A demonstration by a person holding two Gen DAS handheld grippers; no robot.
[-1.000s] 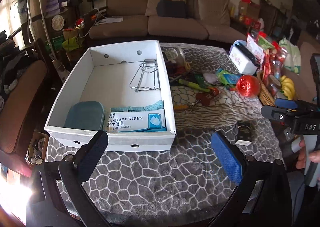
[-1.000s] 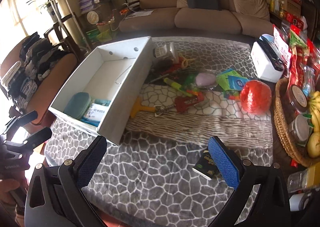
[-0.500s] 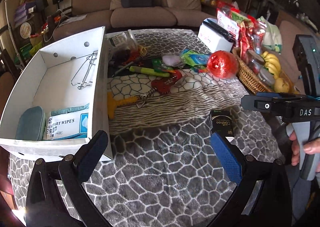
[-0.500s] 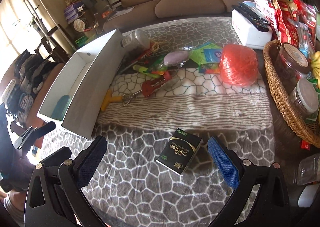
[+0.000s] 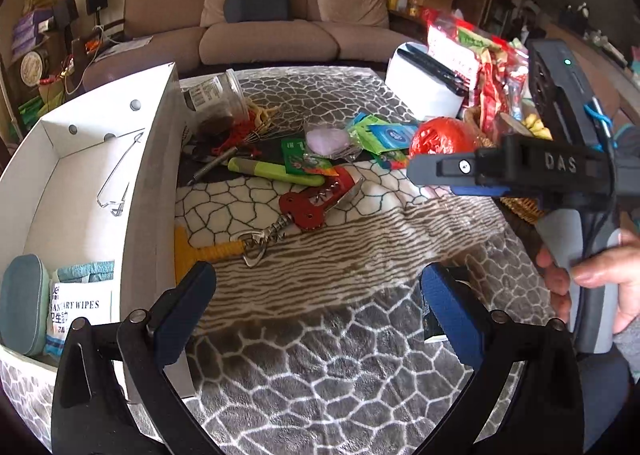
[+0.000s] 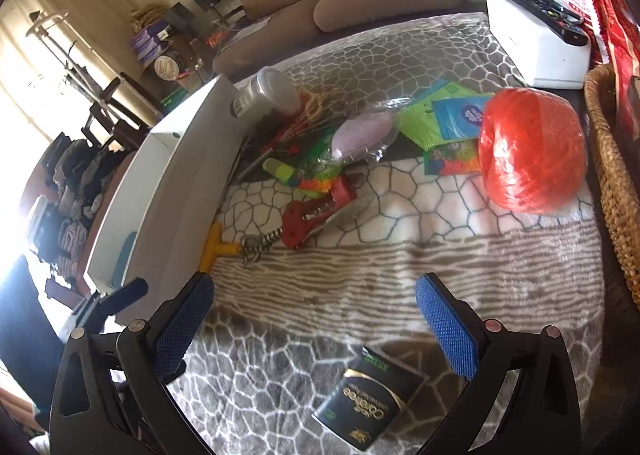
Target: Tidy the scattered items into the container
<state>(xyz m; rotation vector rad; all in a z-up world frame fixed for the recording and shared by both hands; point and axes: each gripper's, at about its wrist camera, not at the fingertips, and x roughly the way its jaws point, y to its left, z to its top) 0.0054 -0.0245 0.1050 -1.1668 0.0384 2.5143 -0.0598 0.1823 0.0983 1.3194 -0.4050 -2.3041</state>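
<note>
We hold both grippers with their blue pads spread wide and nothing between them: the left gripper (image 5: 316,309) hovers over the grey patterned blanket (image 5: 320,375) just right of the white box (image 5: 150,191), and the right gripper (image 6: 314,321) hangs above a small dark green carton (image 6: 368,403) lying flat on the near part of the blanket. In the left wrist view our hand (image 5: 592,279) grips the right tool's handle at the right edge.

Inside the white box, at its near end, sit a teal oval case (image 5: 22,303) and, touching it on the right, a pack of sanitary wipes (image 5: 80,311); a bent wire rack (image 5: 118,179) lies farther back on the box floor.

Outside the box, scattered items await: a yellow-handled scraper (image 5: 204,253) against the box's right wall, a red corkscrew (image 5: 312,203) with a metal clip beside it, a green marker (image 5: 264,171), a tipped clear jar (image 5: 214,103) at the far end, and a red ball of twine (image 6: 532,151) to the right. A wicker basket (image 6: 612,191) stands at the table's right edge.
</note>
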